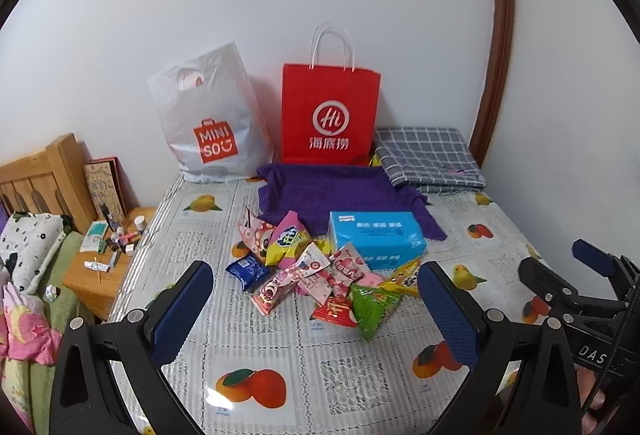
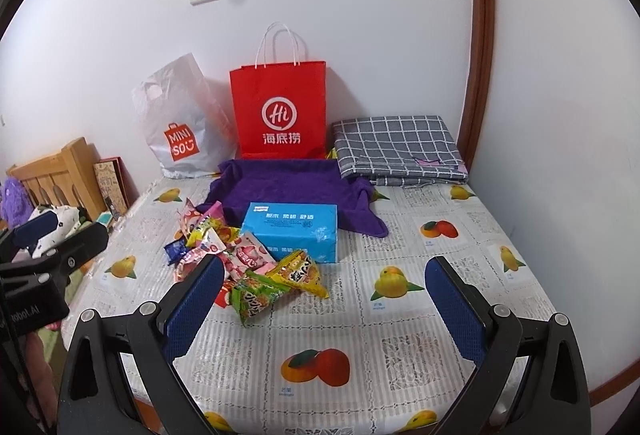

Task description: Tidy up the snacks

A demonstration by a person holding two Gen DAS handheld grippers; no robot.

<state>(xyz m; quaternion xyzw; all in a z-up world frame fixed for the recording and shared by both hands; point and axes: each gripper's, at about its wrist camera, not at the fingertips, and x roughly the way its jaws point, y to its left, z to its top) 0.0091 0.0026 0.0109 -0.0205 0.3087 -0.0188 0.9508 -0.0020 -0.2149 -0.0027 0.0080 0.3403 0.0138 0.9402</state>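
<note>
A pile of snack packets (image 1: 316,271) lies in the middle of the table (image 1: 280,363), with a green packet (image 1: 374,309) at its front; the pile also shows in the right wrist view (image 2: 240,259). A blue tissue pack (image 1: 376,239) sits behind it on the right, also visible in the right wrist view (image 2: 296,235). A red paper bag (image 1: 330,119) and a white MINISO bag (image 1: 208,123) stand against the wall. My left gripper (image 1: 316,315) is open and empty, just in front of the pile. My right gripper (image 2: 324,307) is open and empty, right of the pile.
A purple towel (image 1: 332,191) lies behind the snacks and a folded grey checked cloth (image 1: 428,159) at the back right. Left of the table stand a wooden nightstand (image 1: 96,275) with small items and a bed (image 1: 24,275).
</note>
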